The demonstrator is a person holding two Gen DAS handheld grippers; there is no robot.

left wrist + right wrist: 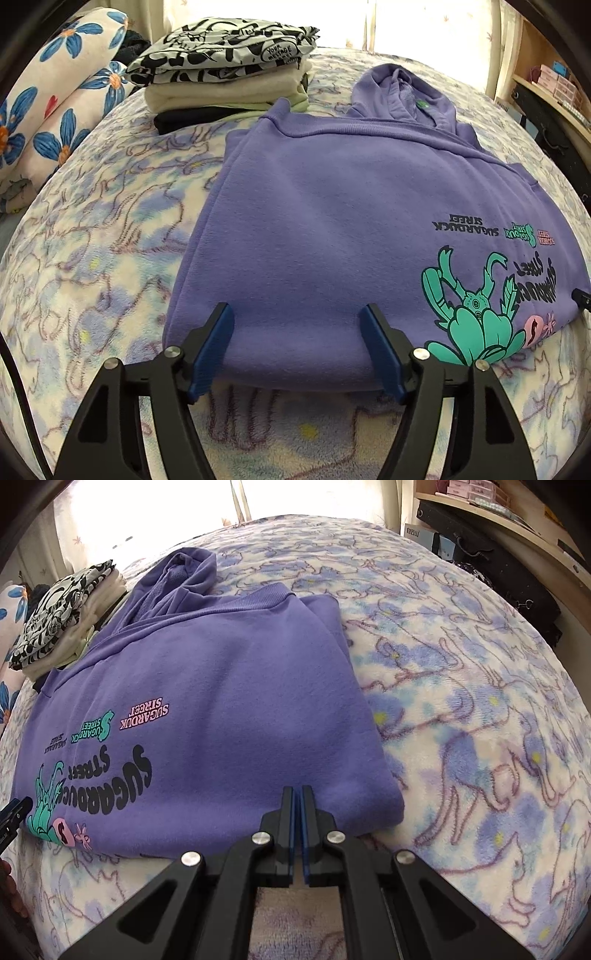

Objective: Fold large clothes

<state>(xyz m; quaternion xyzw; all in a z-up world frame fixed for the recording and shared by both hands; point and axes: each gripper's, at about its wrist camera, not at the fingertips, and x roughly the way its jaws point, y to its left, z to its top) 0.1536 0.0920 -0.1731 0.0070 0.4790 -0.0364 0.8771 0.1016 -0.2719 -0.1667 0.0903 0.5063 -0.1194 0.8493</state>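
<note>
Here the folded hoodie (221, 701) lies with open blanket (480, 701) beside its right edge.

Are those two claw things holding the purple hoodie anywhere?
No. The left gripper is open over the hoodie hem; the right gripper is shut, apparently empty.

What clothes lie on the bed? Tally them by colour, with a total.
Purple hoodie: 1
Black-and-white printed piece: 1
Cream piece: 1
Pale green piece: 1
Black piece: 1
Total: 5, counting only the pile's visible layers.
</note>
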